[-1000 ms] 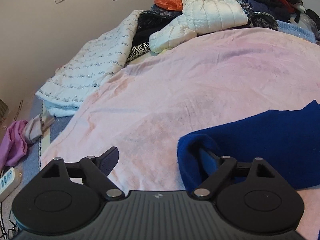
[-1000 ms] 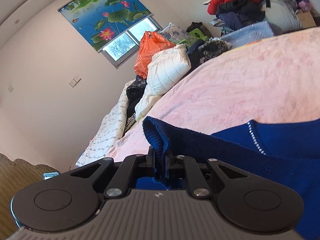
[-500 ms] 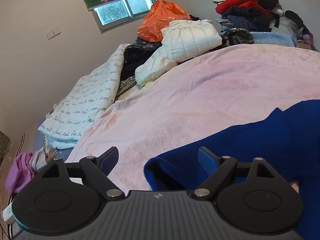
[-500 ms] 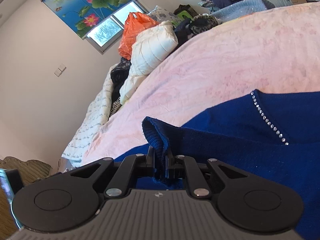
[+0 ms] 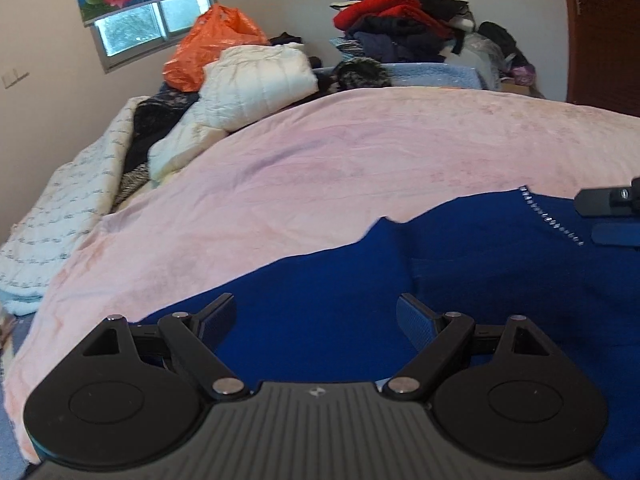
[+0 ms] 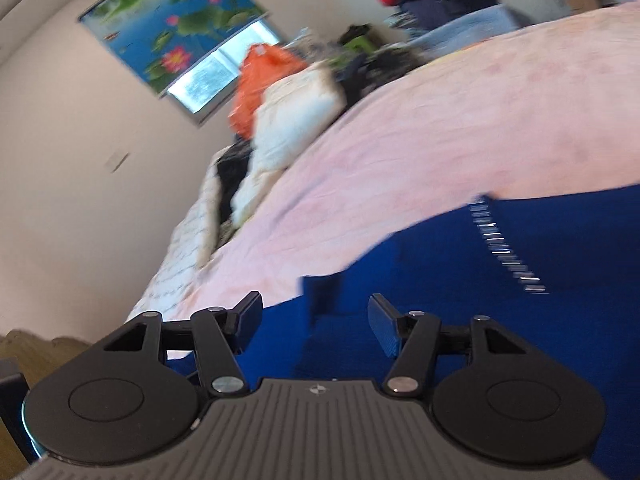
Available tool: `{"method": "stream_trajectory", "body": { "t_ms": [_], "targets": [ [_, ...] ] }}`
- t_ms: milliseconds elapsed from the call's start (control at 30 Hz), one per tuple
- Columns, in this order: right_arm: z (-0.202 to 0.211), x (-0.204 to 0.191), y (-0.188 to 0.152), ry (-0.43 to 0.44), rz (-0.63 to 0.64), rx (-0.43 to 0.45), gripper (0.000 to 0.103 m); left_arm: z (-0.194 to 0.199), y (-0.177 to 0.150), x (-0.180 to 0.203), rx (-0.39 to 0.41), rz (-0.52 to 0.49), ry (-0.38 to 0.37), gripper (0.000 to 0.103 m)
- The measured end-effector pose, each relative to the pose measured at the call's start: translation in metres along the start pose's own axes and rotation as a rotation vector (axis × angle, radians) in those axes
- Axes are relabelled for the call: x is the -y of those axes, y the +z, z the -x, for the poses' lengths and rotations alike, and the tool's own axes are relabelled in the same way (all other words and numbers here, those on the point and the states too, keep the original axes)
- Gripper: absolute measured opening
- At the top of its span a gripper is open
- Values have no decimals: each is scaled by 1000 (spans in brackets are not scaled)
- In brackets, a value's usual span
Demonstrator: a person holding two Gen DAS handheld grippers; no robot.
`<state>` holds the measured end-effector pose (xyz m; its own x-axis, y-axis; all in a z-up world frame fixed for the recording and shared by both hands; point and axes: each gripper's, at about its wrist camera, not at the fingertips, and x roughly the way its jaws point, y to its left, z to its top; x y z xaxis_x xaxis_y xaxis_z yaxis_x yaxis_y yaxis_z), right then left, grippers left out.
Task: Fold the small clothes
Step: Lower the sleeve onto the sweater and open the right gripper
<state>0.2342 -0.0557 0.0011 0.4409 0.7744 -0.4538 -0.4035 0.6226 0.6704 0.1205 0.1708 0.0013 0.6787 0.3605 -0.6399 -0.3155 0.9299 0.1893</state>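
Note:
A dark blue knit garment point(image 5: 460, 280) with a line of rhinestones point(image 5: 552, 222) lies on the pink bedspread point(image 5: 340, 168). My left gripper point(image 5: 316, 316) hovers over its near part, jaws wide apart, nothing pinched. In the right wrist view the same blue garment point(image 6: 460, 280) lies below my right gripper point(image 6: 316, 316), whose jaws are opening; a fold of the cloth stands between the pads and neither pad presses it. The right gripper's fingers point(image 5: 612, 216) also show at the right edge of the left wrist view, above the garment.
At the far side of the bed are a white puffer jacket point(image 5: 256, 80), an orange plastic bag point(image 5: 212, 48) and a heap of red and dark clothes point(image 5: 400, 24). A white quilt with script print point(image 5: 68, 208) hangs on the left. A window point(image 5: 152, 28) is behind.
The right gripper, which was shut on the garment's ribbed edge, has spread its jaws and let the cloth drop. The left gripper moved over the blue garment, still open.

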Motion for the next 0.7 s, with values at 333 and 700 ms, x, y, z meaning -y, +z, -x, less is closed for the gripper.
{"method": "stream_trajectory", "body": {
  "t_ms": [333, 700],
  "targets": [
    [81, 112, -12, -294, -146, 131, 72, -55, 5, 94, -52, -137, -111, 88],
    [115, 156, -1, -532, -90, 237, 65, -54, -1, 101, -79, -131, -94, 88]
  ]
}}
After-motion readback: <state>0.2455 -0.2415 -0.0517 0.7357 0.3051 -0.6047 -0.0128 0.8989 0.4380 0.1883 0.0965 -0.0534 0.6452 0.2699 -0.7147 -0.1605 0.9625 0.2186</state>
